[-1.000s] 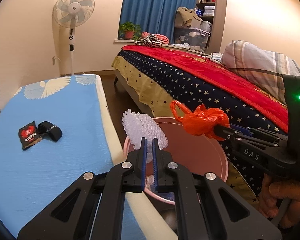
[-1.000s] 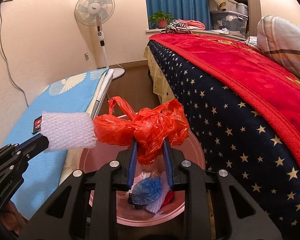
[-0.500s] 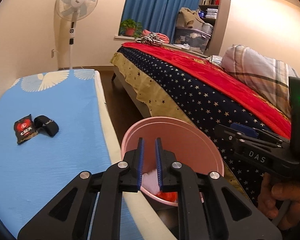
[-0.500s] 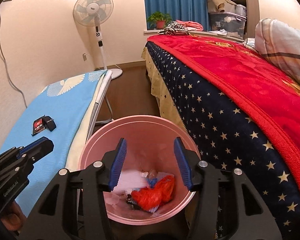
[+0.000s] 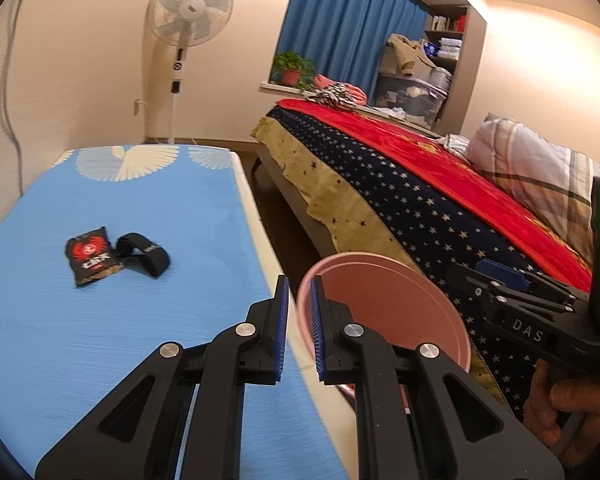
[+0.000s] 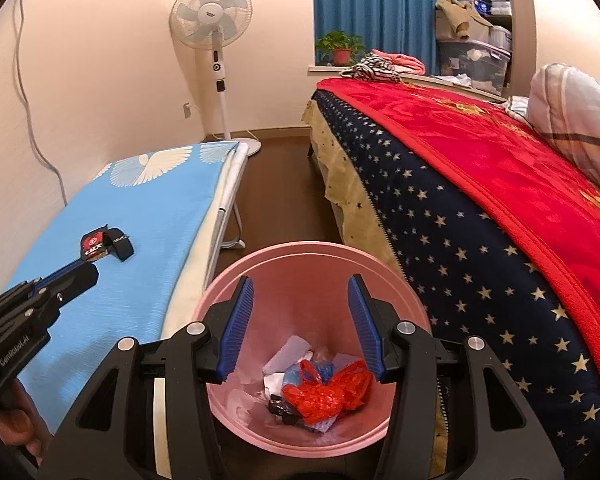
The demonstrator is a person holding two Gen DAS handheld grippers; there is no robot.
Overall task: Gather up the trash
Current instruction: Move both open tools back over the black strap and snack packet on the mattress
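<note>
The left gripper points forward and somewhat down, its blue-padded fingers standing a narrow slit apart with nothing between them; the jaws have just been opening a little. The right gripper also tilts downward, its fingers spread well apart and empty after just opening. Each tool is held by a bare hand: the left hand curls around its grip low at the frame edge, and the right hand wraps its handle likewise.
</note>
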